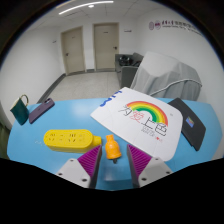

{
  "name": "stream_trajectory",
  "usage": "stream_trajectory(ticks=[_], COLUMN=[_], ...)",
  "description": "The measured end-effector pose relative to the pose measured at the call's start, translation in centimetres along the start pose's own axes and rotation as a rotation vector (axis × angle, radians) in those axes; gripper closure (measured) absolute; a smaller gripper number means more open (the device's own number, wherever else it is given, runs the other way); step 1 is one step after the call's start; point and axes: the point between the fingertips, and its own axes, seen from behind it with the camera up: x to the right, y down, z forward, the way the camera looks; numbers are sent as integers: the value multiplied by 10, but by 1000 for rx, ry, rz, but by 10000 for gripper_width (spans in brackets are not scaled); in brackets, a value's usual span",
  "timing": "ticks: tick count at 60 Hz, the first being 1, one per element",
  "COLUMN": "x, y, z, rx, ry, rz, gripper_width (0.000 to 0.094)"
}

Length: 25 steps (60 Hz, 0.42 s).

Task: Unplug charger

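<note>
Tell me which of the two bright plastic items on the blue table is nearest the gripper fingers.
The orange charger, right between the open gripper's fingertips; the yellow power strip lies outside them, off to one side.

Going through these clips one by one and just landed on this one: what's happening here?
A hand-held gripper with purple pads is open, with a small orange object, probably the charger, standing between its fingers. The yellow power strip lies on the light blue table ahead and to one side, apart from the fingers. A white card with a rainbow drawing lies just beyond. Whether anything is plugged in cannot be told.
</note>
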Motion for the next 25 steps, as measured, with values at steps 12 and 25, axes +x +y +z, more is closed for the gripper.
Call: stream_trajectory(ticks=[12, 25], x=[1, 31], y=[-12, 23], z=[-45, -131], rx=[86, 130], ry=[-62, -102], rz=[33, 98], gripper_width=[140, 86])
